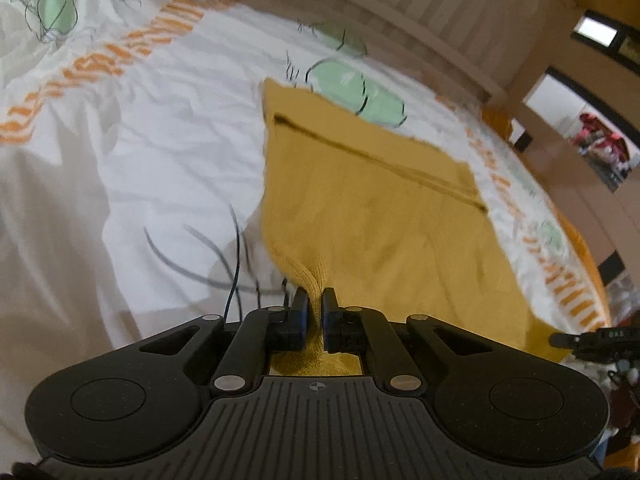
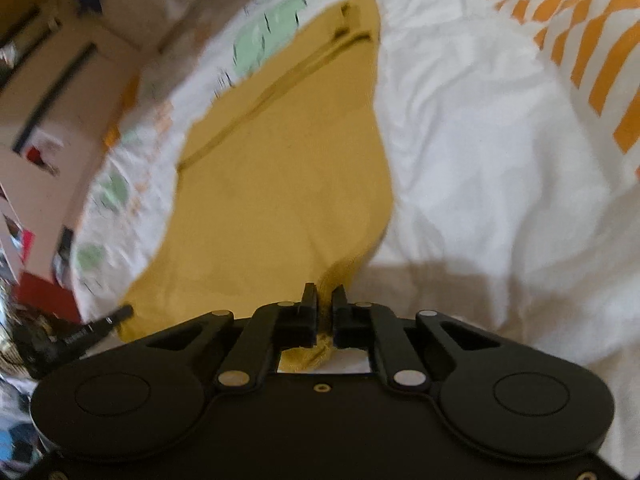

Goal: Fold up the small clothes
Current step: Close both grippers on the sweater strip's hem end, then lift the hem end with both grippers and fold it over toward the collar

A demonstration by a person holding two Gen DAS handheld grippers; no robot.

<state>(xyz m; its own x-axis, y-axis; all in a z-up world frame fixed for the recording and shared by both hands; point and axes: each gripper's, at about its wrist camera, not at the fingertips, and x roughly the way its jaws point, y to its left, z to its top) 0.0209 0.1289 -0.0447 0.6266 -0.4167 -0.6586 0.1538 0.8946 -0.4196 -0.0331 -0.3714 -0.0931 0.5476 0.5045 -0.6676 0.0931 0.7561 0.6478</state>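
Mustard-yellow knit garment (image 1: 372, 200) spread over the white printed bedsheet (image 1: 152, 168), far hem lying flat, near edge lifted. Left hand-held gripper (image 1: 315, 300) pinching 1 near corner, right hand-held gripper (image 2: 324, 298) pinching the other, both with jaws pressed onto bunched fabric. Held at 2 corners, likely to keep the edge taut and level for carrying it over toward the far hem in a clean fold.
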